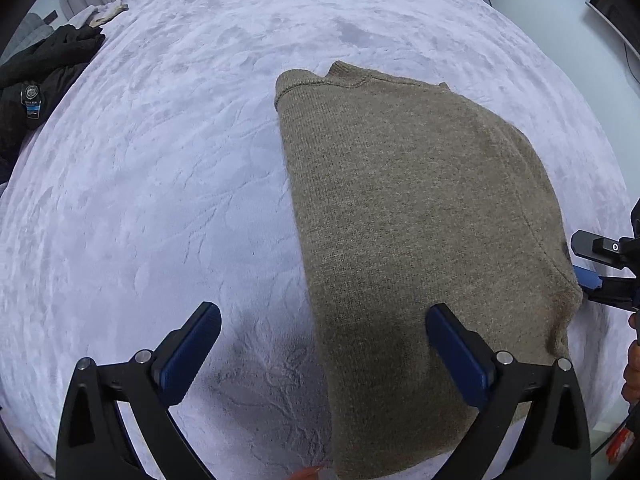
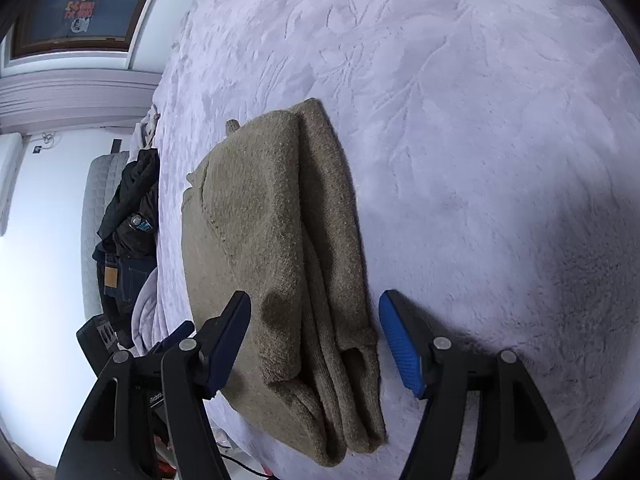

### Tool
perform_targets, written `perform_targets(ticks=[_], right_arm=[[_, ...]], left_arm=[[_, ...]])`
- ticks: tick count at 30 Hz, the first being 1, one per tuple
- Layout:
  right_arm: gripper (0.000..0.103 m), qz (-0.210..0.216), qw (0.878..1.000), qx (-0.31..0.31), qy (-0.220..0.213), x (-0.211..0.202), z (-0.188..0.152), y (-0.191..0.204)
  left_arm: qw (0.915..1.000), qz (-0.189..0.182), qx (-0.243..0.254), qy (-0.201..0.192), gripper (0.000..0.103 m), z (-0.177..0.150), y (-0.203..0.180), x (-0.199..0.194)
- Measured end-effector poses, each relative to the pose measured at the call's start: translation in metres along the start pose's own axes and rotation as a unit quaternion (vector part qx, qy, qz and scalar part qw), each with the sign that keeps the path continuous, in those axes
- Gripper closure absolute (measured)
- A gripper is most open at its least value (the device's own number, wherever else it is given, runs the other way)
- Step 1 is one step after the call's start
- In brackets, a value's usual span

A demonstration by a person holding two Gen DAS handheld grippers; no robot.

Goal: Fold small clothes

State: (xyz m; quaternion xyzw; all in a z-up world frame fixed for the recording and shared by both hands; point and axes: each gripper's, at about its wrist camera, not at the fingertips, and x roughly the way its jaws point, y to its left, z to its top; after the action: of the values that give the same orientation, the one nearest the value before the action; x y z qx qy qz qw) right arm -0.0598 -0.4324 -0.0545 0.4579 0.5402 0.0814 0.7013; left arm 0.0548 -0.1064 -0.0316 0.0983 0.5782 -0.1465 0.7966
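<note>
The olive-brown knitted sweater [image 1: 420, 216] lies partly folded on the bed with the pale lilac plush cover [image 1: 160, 200], close to the near edge of the bed. Its long axis runs away from this edge toward the middle of the bed, with the collar at the far end.

The left gripper [image 1: 324, 322] points steeply down, jaws wide apart and empty; one finger is above the sweater's near corner, the other above bare cover.

The right gripper [image 2: 316, 310] is at the opposite long side, where the layers are stacked. Its jaws stand apart around the layered end and do not press it.

Both grippers are near the same short end, so I judge a next fold would go lengthwise, toward the collar. There the cover is bare. A heap of dark clothes [image 1: 44, 68] lies far off, at the bed's edge.
</note>
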Motion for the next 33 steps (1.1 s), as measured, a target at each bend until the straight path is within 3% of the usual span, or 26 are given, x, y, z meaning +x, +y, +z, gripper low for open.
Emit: perform_targets(ticks=[4, 14, 18, 23, 29, 33], right_arm=[[0.023, 0.002, 1.0, -0.01, 0.002, 0.002, 0.002, 0.003], [0.023, -0.037, 0.997, -0.072, -0.007, -0.002, 0.024, 0.022], [0.023, -0.034, 0.995, -0.089, -0.009, 0.001, 0.039, 0.02], [0.023, -0.009, 0.994, -0.106, 0.029, 0.021, 0.057, 0.014], [0.023, 0.061, 0.988, -0.119, 0.075, 0.036, 0.074, 0.013], [0.021, 0.108, 0.98, -0.132, 0.101, 0.054, 0.085, 0.022]], left_arm=[[0.9999, -0.011, -0.009, 0.008, 0.0, 0.0, 0.006, 0.001], [0.9984, -0.045, -0.032, 0.015, 0.0, 0.007, 0.032, 0.004], [0.9916, -0.112, -0.04, 0.05, 0.0, 0.009, 0.038, 0.016], [0.9737, -0.213, -0.013, 0.079, 0.0, 0.007, 0.022, 0.034], [0.964, -0.256, 0.012, 0.07, 0.0, 0.013, 0.0, 0.042], [0.9656, -0.25, 0.018, 0.069, 0.0, 0.017, -0.011, 0.051]])
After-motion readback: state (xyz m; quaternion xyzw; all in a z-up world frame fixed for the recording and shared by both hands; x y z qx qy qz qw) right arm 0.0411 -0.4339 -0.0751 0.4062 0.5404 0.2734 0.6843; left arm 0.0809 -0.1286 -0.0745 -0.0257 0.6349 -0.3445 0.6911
